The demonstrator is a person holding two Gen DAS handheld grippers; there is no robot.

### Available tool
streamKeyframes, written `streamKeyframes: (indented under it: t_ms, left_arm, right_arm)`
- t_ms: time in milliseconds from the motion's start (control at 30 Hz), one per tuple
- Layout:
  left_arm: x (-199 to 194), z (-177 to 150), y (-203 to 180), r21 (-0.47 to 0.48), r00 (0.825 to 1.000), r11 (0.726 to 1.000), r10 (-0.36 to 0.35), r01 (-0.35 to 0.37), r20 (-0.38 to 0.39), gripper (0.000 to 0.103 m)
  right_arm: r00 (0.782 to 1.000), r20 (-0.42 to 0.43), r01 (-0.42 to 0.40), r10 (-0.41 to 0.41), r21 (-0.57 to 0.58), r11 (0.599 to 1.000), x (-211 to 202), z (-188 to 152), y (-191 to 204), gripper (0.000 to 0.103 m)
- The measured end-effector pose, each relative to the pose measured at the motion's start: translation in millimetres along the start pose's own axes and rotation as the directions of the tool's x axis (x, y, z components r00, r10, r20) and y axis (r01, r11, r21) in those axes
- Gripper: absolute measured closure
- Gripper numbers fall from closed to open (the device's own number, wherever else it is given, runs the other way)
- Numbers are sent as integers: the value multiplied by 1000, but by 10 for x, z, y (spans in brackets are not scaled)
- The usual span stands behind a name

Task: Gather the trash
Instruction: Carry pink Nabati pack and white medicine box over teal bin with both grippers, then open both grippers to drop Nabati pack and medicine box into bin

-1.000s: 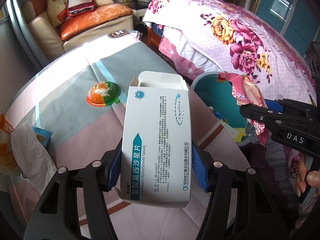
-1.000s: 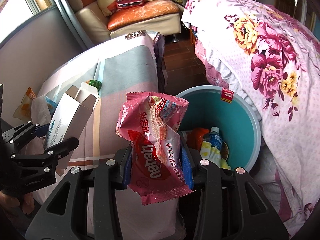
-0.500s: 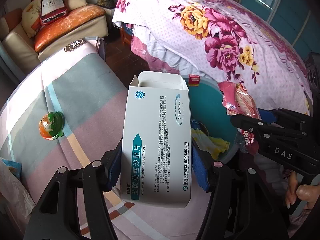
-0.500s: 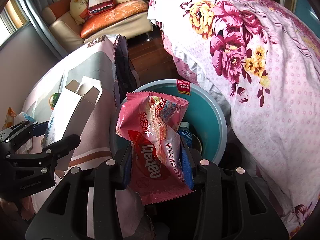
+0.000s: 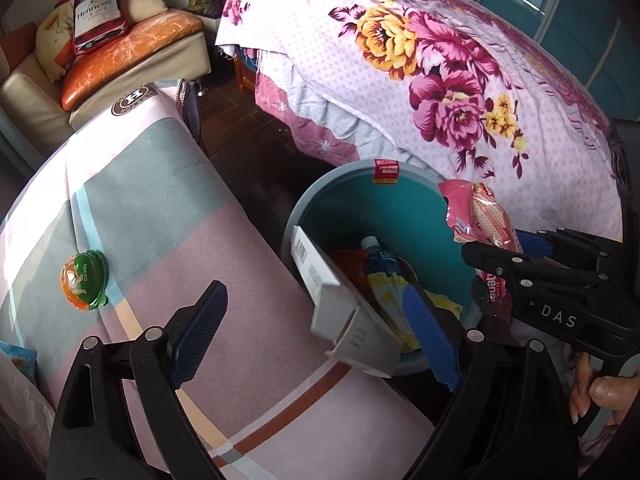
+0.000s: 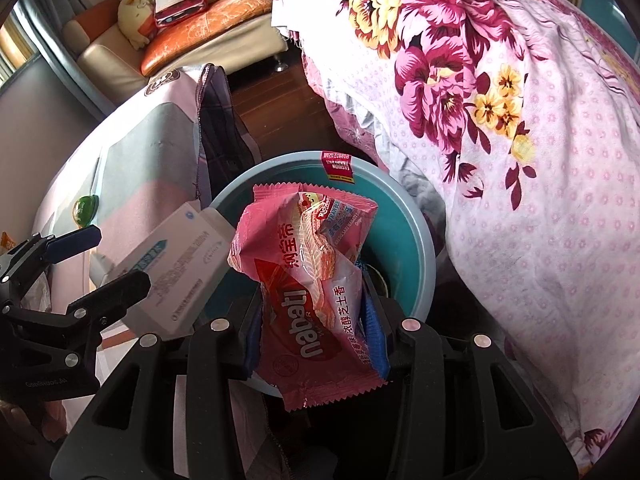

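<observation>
Opening wide, the left gripper (image 5: pixel 316 328) frees a white cardboard box (image 5: pixel 340 312) over the round teal plastic bin (image 5: pixel 320 200); the right gripper (image 6: pixel 312 320) pinches a crinkled pink foil wrapper (image 6: pixel 312 280).

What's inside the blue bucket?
Inside the blue bucket lie a blue-capped bottle, something red and yellow wrappers. The white box is tipping in over its rim and hides that side. The bottom can't be seen.

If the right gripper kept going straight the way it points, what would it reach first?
Probably the inside of the teal bin: the right gripper, shut on the pink wafer wrapper, points down into its mouth, though depth is hard to judge.
</observation>
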State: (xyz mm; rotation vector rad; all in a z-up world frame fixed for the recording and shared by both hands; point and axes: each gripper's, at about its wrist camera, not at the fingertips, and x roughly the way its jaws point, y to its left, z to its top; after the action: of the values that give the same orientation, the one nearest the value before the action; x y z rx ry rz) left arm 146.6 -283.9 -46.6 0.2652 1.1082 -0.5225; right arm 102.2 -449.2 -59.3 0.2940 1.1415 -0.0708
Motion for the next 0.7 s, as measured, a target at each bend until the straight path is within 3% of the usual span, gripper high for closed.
streamKeyframes:
  t_ms: [200,433,700]
  left_arm:
    - [20,-40,94,-28,1000,1000,-5,4,-11,13]
    - [6,-123,225,-67,1000,998,-16,14,-16,13]
    - [-104,-263,397,-105,1000,994,-18,17,-8,12]
  right_arm:
    - [1000,-9,7,-7,1,1000,55,23,11,57]
    - [999,-26,24,-24,-4,1000,91,11,79,28]
    - [998,-49,34,-34,-7,999,72,-28,198,26]
